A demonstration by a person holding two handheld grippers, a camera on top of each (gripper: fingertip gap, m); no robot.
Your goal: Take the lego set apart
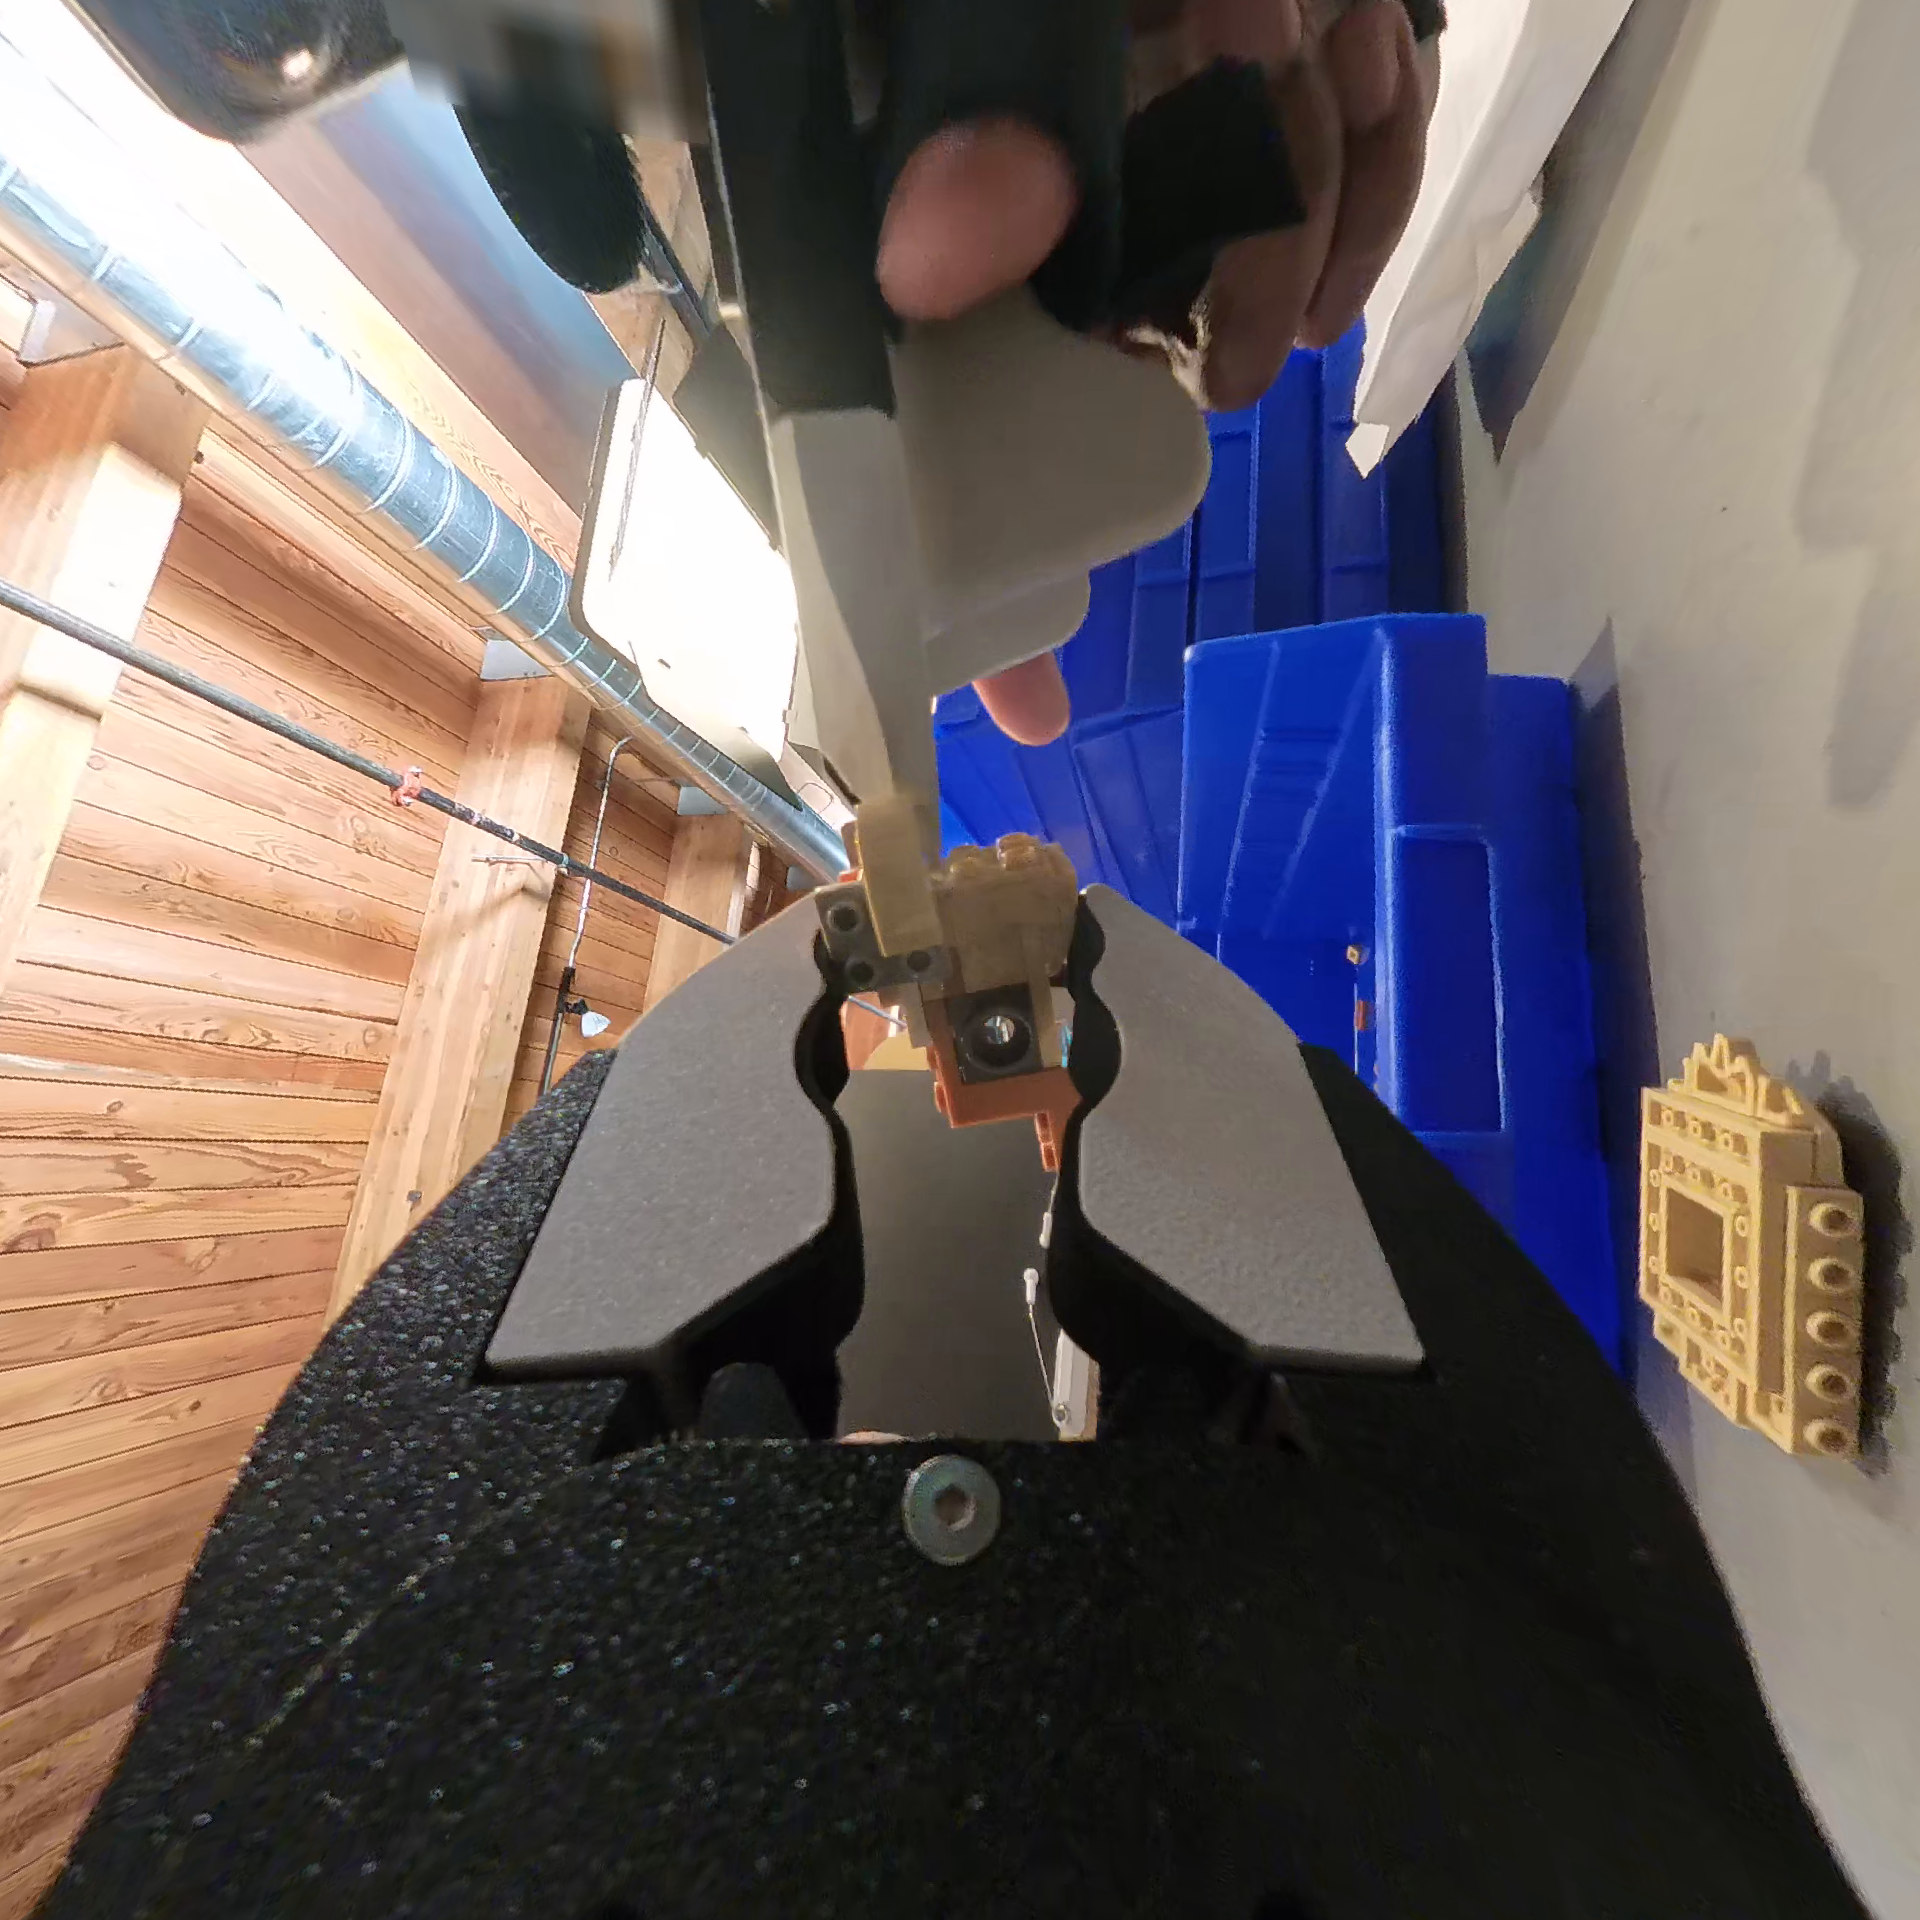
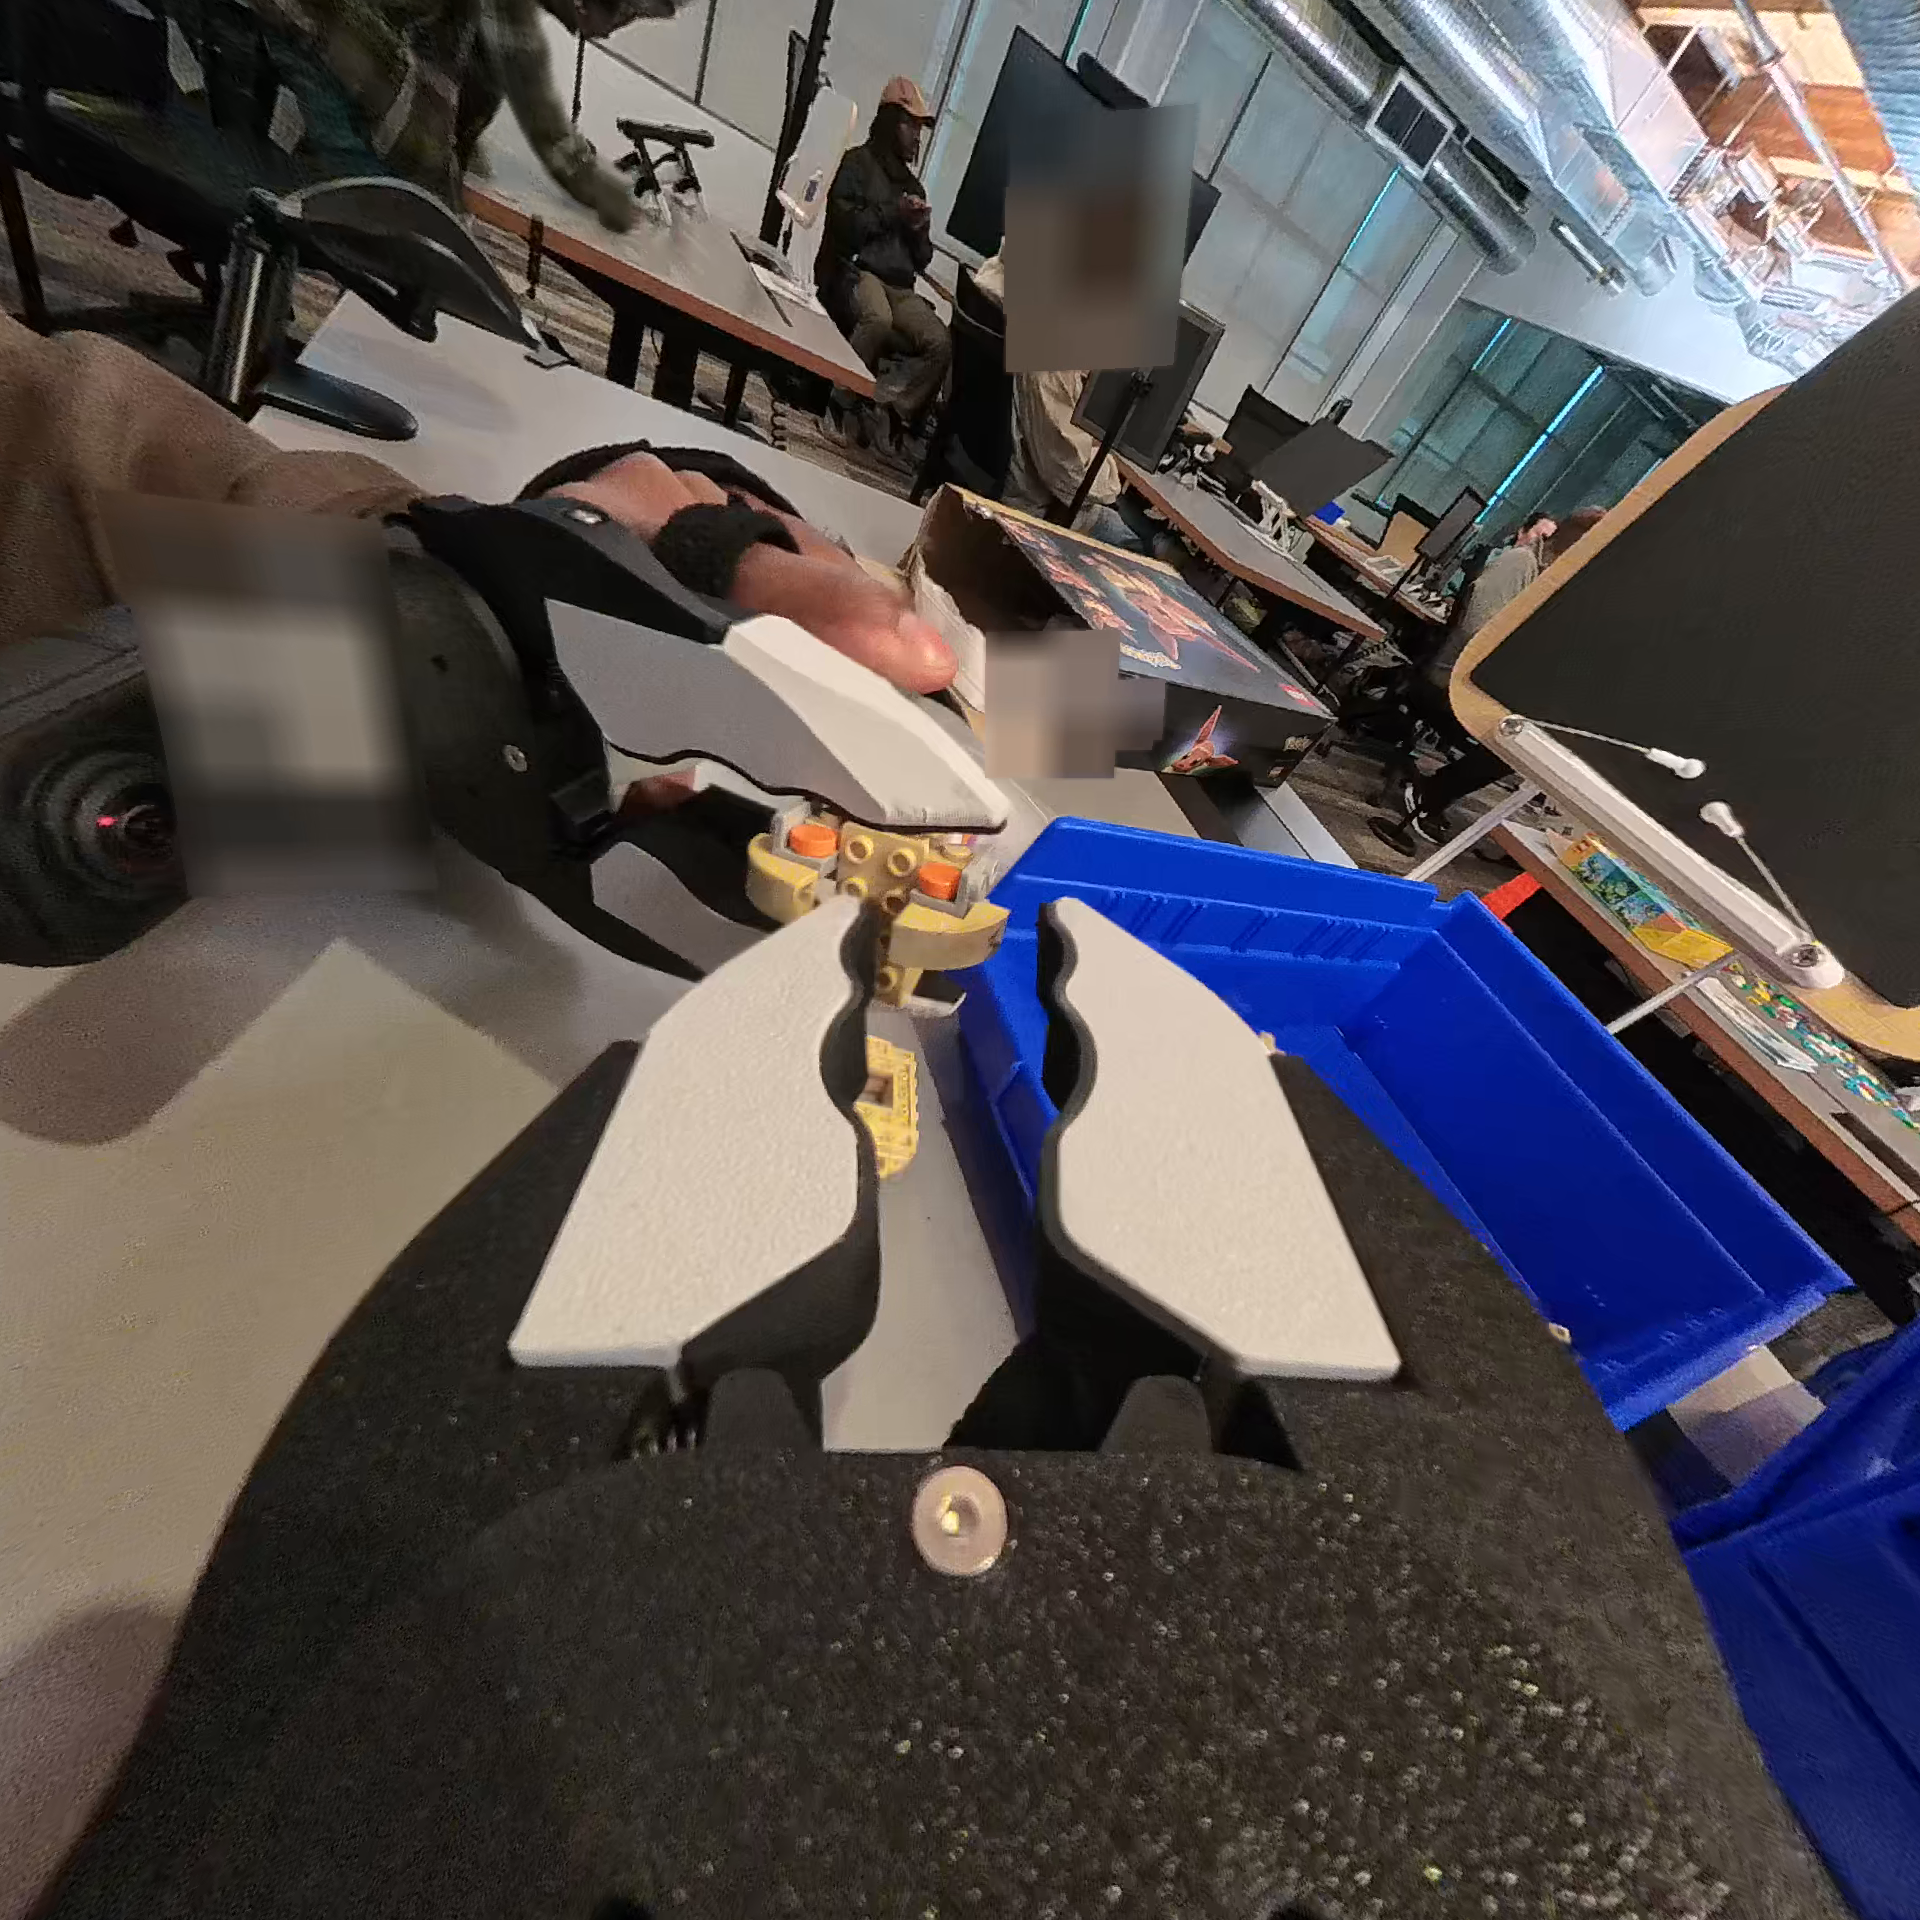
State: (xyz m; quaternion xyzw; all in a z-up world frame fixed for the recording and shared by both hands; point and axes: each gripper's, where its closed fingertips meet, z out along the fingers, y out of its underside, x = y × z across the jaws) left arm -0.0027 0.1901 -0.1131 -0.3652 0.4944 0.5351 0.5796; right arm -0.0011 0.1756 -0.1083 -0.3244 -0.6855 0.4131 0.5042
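My left gripper (image 1: 951, 935) is shut on a small brick assembly (image 1: 997, 914) of tan, grey and orange pieces and holds it in the air. In the right wrist view the assembly (image 2: 883, 868) sits clamped between the left gripper's fingers (image 2: 831, 727). My right gripper (image 2: 956, 920) is open. Its left fingertip rests by a tan piece (image 2: 888, 971) hanging from the assembly, and its right fingertip stands apart over the blue bin. In the left wrist view, one of the right gripper's fingers (image 1: 904, 727) reaches down onto that tan piece (image 1: 894, 883).
A tan square frame of bricks (image 1: 1745, 1268) lies on the grey table (image 1: 1766, 727); it also shows in the right wrist view (image 2: 888, 1101). Blue bins (image 1: 1351, 883) (image 2: 1403, 1039) stand close by. White paper (image 1: 1475, 208), a toy box (image 2: 1174, 644) and a dark monitor (image 2: 1714, 675) are farther off. Left and right tips are no more than a few centimetres apart.
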